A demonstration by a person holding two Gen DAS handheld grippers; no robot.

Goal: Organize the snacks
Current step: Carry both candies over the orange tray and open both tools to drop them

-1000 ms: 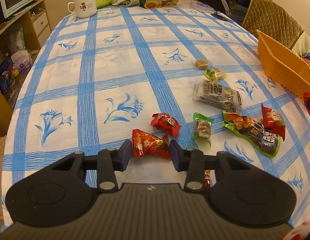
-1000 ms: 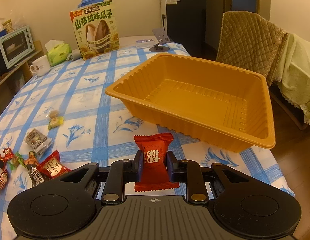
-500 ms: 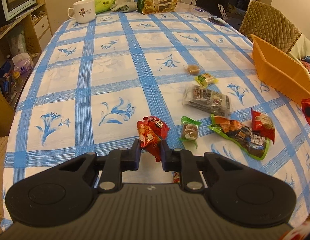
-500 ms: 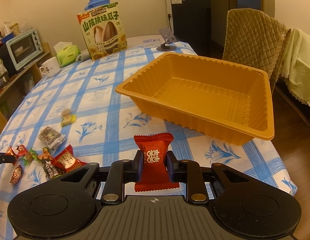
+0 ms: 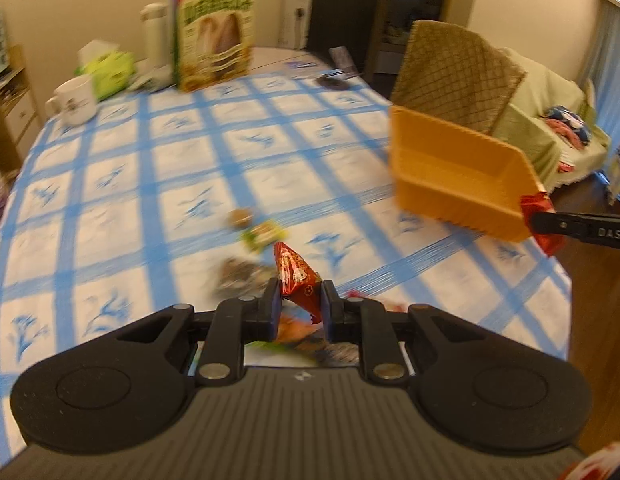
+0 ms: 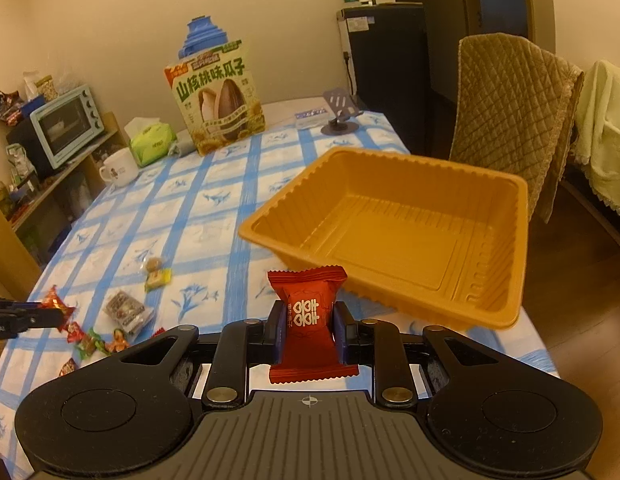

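Observation:
My left gripper (image 5: 297, 305) is shut on a red cartoon-print candy (image 5: 295, 276) and holds it above the table; it also shows at the left edge of the right wrist view (image 6: 56, 312). My right gripper (image 6: 306, 320) is shut on a red square snack packet (image 6: 308, 320) just before the near wall of the empty orange tray (image 6: 506, 268). In the left wrist view the tray (image 5: 450, 196) stands at the right with the right gripper (image 5: 544, 220) at its near corner. Several loose snacks (image 6: 124, 312) lie on the blue-checked tablecloth (image 6: 214, 216).
A large sunflower-seed bag (image 6: 218, 100), a green tissue pack (image 6: 152, 144), a white mug (image 6: 118, 168) and a phone stand (image 6: 340, 116) stand at the table's far end. A quilted chair (image 6: 510, 120) stands behind the tray. A toaster oven (image 6: 64, 124) sits on a shelf at left.
My left gripper closed on the red cartoon candy, lifted it off the table and swung right toward the tray. My right gripper rose slightly, still holding its packet.

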